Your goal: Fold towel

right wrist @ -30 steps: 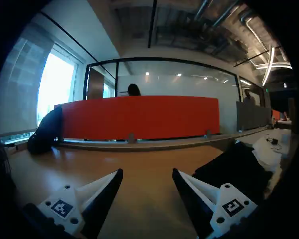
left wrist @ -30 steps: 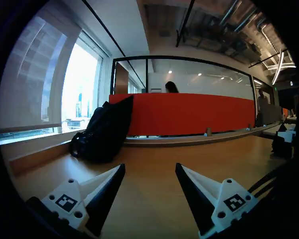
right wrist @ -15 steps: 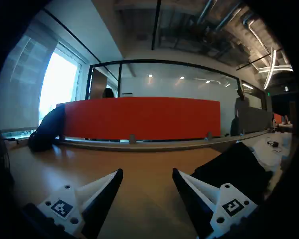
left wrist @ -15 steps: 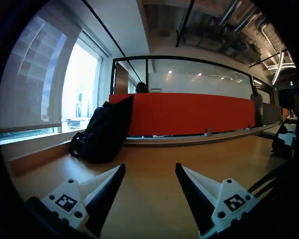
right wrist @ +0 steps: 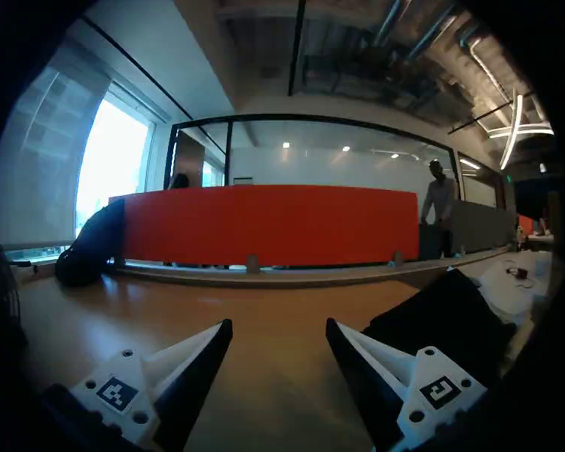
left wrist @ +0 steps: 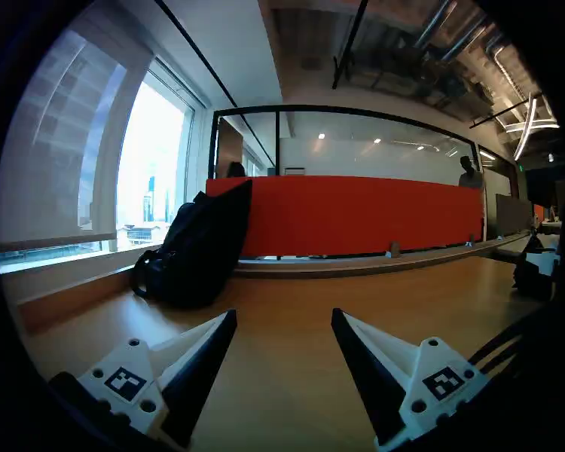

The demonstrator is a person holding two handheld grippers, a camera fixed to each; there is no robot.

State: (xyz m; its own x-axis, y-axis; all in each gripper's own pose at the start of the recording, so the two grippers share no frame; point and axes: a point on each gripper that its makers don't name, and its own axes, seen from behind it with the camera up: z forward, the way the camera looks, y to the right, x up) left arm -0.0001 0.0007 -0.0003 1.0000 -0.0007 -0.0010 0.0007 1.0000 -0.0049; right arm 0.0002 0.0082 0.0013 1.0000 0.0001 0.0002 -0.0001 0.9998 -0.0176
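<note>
Left gripper and right gripper hover over the desk, jaws wide and empty. The dark towel, I'd guess, lies near right. A blind reach might snag the white clutter beside it.

Readable text: none.
Left tool: square black-and-white coded markers on both fingers, no letters or numbers.
Right tool: like coded markers.

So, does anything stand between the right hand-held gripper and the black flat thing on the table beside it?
Nothing visible does. The right hand-held gripper is open over the wooden table, and the black flat thing lies just past its right finger. I cannot tell whether it is the towel.
</note>
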